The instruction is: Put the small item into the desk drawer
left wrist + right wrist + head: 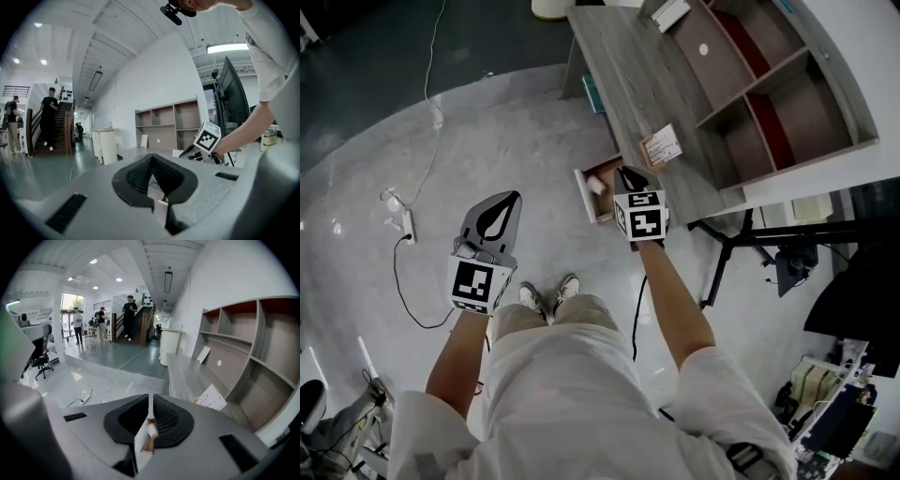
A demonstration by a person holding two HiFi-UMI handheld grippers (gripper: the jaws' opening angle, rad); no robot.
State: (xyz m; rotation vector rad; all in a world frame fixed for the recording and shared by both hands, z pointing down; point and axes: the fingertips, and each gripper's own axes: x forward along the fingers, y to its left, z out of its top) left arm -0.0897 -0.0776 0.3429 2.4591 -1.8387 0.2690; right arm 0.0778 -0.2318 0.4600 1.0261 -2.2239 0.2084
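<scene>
Small item (598,185) lies inside the open desk drawer (584,190), pale, rounded, tiny. It looks light and easy to pinch, best across its short middle (material too small to tell, maybe soft). Right gripper (624,171) hangs above the drawer, jaws together, nothing between them. Left gripper (515,195) is off to the side over the floor, jaws also together and empty. Drawer not yet shut; its front panel looks rigid enough to push.
</scene>
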